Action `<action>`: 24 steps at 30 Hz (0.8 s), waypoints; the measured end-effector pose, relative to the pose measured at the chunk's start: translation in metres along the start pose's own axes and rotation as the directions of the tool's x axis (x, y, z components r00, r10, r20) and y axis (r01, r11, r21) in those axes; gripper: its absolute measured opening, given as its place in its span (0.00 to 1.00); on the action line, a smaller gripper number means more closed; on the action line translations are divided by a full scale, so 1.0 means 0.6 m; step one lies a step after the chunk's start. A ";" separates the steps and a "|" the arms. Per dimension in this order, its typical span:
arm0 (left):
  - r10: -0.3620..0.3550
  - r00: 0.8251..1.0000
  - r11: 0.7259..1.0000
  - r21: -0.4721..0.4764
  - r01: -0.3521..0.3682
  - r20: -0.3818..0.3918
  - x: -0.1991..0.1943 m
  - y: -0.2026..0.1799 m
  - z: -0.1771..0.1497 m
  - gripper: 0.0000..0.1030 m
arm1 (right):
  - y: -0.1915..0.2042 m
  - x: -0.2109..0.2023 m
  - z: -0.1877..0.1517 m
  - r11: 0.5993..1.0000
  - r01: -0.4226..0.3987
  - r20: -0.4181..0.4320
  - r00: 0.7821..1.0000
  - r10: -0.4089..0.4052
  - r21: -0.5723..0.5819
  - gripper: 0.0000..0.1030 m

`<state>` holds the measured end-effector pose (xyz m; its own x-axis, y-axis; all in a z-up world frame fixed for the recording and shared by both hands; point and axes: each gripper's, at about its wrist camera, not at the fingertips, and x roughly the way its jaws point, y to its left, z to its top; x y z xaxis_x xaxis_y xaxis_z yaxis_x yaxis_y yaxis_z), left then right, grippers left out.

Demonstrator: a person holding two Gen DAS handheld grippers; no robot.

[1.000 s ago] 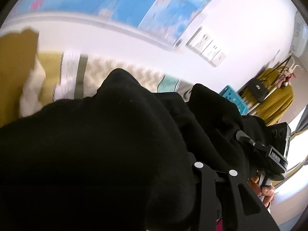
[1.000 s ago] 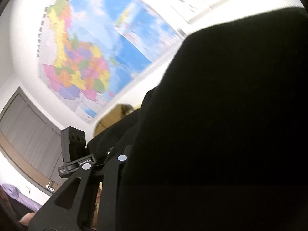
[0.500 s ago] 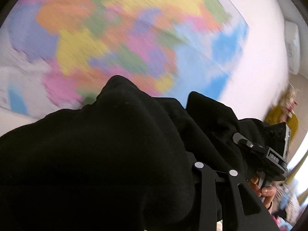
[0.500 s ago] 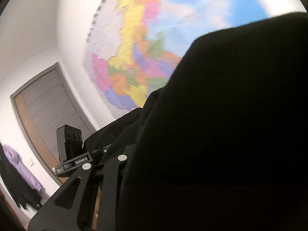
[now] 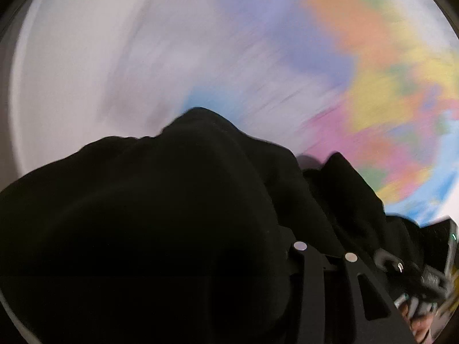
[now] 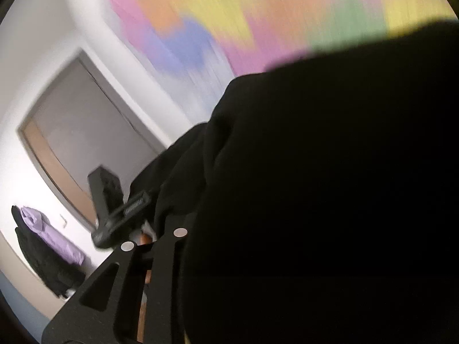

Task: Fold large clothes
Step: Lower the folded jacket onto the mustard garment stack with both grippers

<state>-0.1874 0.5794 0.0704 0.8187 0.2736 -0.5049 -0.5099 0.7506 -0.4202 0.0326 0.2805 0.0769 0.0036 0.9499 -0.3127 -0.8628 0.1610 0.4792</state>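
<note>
Both wrist cams sit pressed up against the black garment [image 5: 172,229], which fills the lower frame. Left cam faces the wall map [image 5: 387,71]; right cam shares the map, plus the door [image 6: 86,143] at left. Background motion-blurred.

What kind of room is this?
Probably a room in a home, maybe a bedroom. A big colourful map hangs on the white wall, there is a grey door with a wooden frame, and purple and black clothes hang nearby.
</note>
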 end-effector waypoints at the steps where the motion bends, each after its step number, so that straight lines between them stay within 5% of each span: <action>1: 0.014 0.998 0.999 -0.037 -0.017 -0.066 0.026 0.041 -0.031 0.39 | -0.014 0.021 -0.020 1.000 0.020 -0.045 0.999 -0.019 0.014 0.30; 4: -0.012 0.997 0.996 -0.092 0.005 -0.077 0.031 0.080 -0.067 0.47 | -0.034 0.019 -0.055 0.999 0.010 -0.062 0.998 -0.008 0.033 0.43; 6: 0.006 0.998 0.997 -0.075 -0.011 -0.064 0.021 0.077 -0.065 0.51 | -0.026 -0.013 -0.070 1.000 -0.005 -0.044 0.999 0.006 0.019 0.66; 9: 0.035 0.996 0.997 -0.059 -0.040 -0.079 0.011 0.071 -0.057 0.54 | -0.020 -0.056 -0.077 0.999 0.032 0.014 0.999 -0.032 0.007 0.73; 11: 0.052 0.995 0.998 -0.043 -0.055 -0.082 0.003 0.063 -0.058 0.55 | -0.044 -0.116 -0.113 0.997 0.059 0.052 0.997 -0.062 0.054 0.70; 13: 0.067 0.995 0.997 -0.044 -0.070 -0.073 -0.009 0.056 -0.059 0.58 | -0.028 -0.093 -0.103 0.992 0.049 0.083 0.995 -0.059 0.112 0.58; 15: 0.098 0.993 0.994 -0.049 -0.101 -0.066 -0.015 0.055 -0.059 0.61 | -0.048 -0.108 -0.113 0.991 0.050 0.062 0.996 -0.058 0.125 0.28; 16: 0.127 0.988 0.990 -0.049 -0.132 -0.084 -0.014 0.054 -0.058 0.62 | -0.097 -0.133 -0.104 0.992 0.050 0.055 0.997 -0.057 0.118 0.27; 19: 0.174 0.979 0.984 -0.019 -0.177 -0.104 -0.008 0.050 -0.060 0.65 | -0.045 -0.078 -0.087 0.996 0.074 0.014 0.997 -0.075 0.059 0.22; 21: 0.212 0.971 0.977 -0.014 -0.215 -0.112 -0.001 0.053 -0.061 0.78 | -0.077 -0.038 -0.076 0.989 0.081 -0.069 0.995 -0.073 0.126 0.21; 24: 0.215 0.966 0.969 -0.090 -0.229 -0.144 0.007 0.070 -0.061 0.82 | -0.075 -0.027 -0.077 0.982 0.088 -0.095 0.993 -0.073 0.166 0.22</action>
<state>-0.2148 0.5899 0.0231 0.6429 0.3390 -0.6869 -0.7058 0.6106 -0.3592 0.0479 0.2457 0.0228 0.0182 0.9060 -0.4230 -0.7632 0.2859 0.5795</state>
